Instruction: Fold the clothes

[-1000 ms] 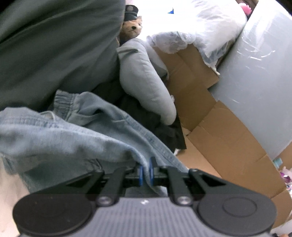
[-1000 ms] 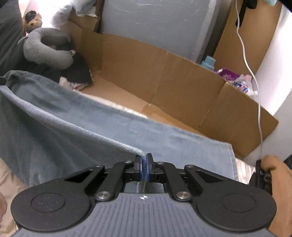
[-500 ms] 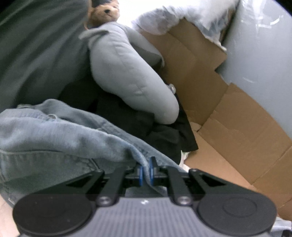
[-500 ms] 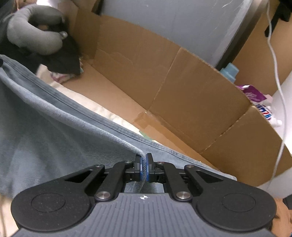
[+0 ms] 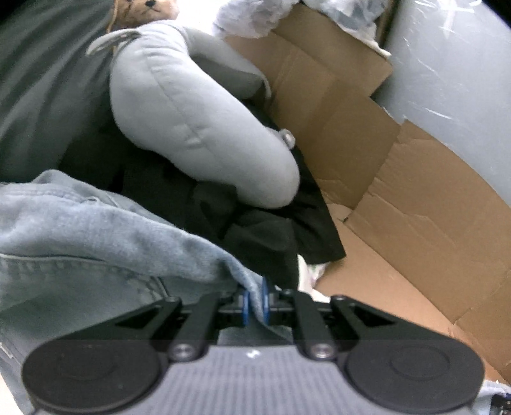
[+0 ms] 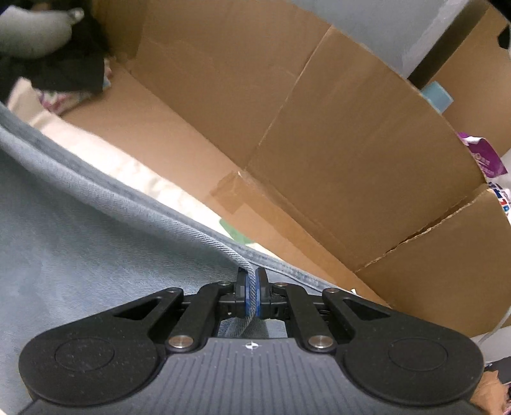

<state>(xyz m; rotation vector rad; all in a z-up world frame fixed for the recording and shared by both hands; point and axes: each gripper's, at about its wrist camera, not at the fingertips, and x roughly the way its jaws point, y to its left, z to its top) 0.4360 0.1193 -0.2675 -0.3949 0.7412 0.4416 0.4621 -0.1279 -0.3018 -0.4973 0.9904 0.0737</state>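
A pair of light-blue jeans (image 5: 105, 242) is clamped by both hand-held grippers. In the left wrist view, the left gripper (image 5: 255, 301) is seen closed on a bunched edge of the denim, the fabric pinched between its blue pads (image 5: 245, 305); the stitched seams and heaped folds of the jeans are spread to the left of the jaws. In the right wrist view, the right gripper (image 6: 252, 295) is seen pressed tight on a hemmed edge of the same jeans (image 6: 80, 236), a strip of denim being squeezed between the pads and hanging down behind them. From that grip the hem is drawn up and away to the left in a taut line, with the broad panel of denim below it.

Beyond the jeans, a grey neck pillow (image 5: 198, 127) is laid over a heap of black clothing (image 5: 271, 230), and a brown teddy bear (image 5: 143, 12) is glimpsed at the top edge, behind the pillow. A flattened cardboard box (image 6: 335, 134) is stood along the far side — its flaps creased and taped. A pale sheet (image 6: 105, 153) is visible between the denim hem and the cardboard. A purple packet (image 6: 485, 156) is seen behind the cardboard at the right.
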